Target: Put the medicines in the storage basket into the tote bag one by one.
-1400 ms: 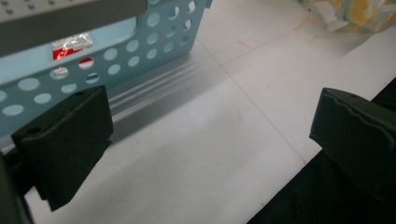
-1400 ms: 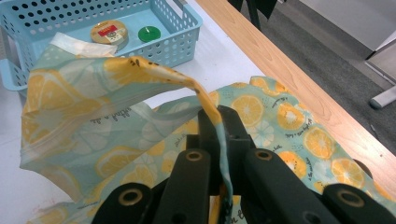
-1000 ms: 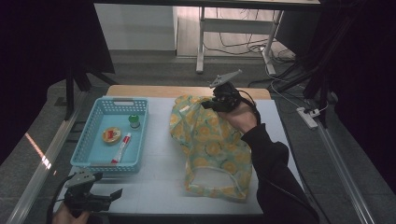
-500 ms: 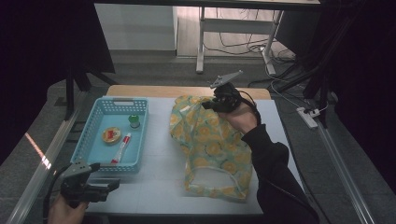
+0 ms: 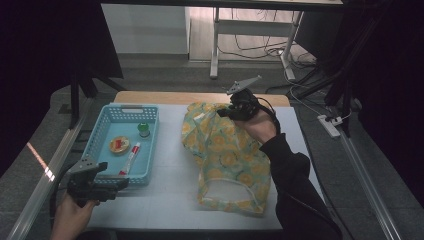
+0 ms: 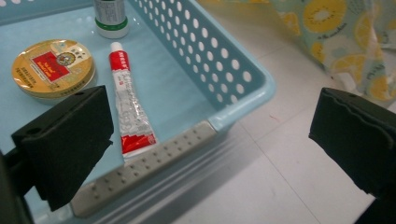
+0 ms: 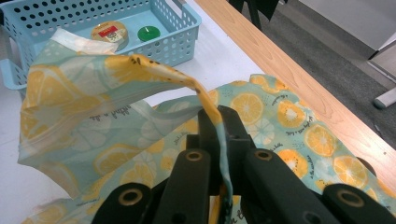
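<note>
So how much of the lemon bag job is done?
Barely begun. The right gripper is shut on the yellow lemon-print plastic bag's edge, lifting it. The left gripper hangs open by the blue plastic basket; the red-and-white tube lies inside, probably next.

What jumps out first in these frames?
The lemon-print bag sprawls over the white table's middle, its far edge pinched up by the shut right gripper. At the table's left sits a light blue basket holding a red-and-white tube, with the open left gripper at its near corner.
</note>
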The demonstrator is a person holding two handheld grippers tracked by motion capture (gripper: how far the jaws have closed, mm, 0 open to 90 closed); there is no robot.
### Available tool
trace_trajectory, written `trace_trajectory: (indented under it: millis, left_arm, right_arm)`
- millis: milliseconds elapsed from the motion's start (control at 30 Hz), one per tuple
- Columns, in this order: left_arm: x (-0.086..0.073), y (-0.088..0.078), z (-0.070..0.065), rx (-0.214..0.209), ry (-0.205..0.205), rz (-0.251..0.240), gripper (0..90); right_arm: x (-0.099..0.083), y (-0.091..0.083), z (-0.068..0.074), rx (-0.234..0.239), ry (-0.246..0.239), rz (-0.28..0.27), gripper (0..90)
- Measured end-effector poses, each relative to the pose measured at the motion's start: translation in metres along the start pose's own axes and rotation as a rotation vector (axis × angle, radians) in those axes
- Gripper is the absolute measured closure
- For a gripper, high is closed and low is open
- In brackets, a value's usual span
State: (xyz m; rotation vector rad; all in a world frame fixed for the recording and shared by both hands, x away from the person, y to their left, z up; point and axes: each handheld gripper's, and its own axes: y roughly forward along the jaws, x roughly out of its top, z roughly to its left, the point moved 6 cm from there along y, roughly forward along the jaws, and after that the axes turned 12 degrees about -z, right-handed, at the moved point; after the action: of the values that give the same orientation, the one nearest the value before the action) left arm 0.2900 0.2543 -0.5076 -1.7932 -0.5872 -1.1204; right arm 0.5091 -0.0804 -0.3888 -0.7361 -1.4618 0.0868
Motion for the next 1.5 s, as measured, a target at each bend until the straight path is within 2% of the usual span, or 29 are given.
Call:
trace_trajectory:
  millis: [167, 300, 433, 633, 800, 1000, 1100, 1233, 1500]
  left_arm:
    - [0.005, 0.006, 0.010, 0.032, 0.017, 0.041, 0.0]
    - [0.011, 0.009, 0.018, 0.048, -0.009, 0.041, 0.0]
    - [0.016, 0.015, 0.027, 0.073, -0.004, 0.053, 0.0]
    - [0.024, 0.023, 0.038, 0.088, 0.014, 0.069, 0.0]
    - [0.029, 0.033, 0.050, 0.094, -0.003, 0.074, 0.0]
    - [0.037, 0.049, 0.061, 0.125, 0.018, 0.112, 0.0]
    - [0.042, 0.056, 0.068, 0.135, 0.014, 0.121, 0.0]
    - [0.045, 0.065, 0.076, 0.160, 0.020, 0.159, 0.0]
    - [0.043, 0.078, 0.096, 0.200, -0.008, 0.209, 0.0]
  right_arm:
    - [-0.001, 0.001, 0.000, 0.002, 0.002, -0.001, 90.0]
    - [-0.001, 0.000, -0.001, 0.000, 0.004, -0.003, 90.0]
    - [-0.002, 0.001, -0.001, 0.002, 0.005, -0.004, 90.0]
    - [-0.002, 0.002, -0.001, 0.005, 0.009, -0.006, 90.0]
    - [-0.003, 0.003, -0.001, 0.006, 0.008, -0.006, 90.0]
    - [-0.003, 0.003, -0.001, 0.005, 0.008, -0.004, 90.0]
    - [-0.003, 0.003, -0.001, 0.005, 0.009, -0.006, 90.0]
    - [-0.004, 0.002, -0.002, 0.004, 0.007, -0.005, 90.0]
    - [-0.005, 0.000, -0.002, 0.002, 0.008, -0.007, 90.0]
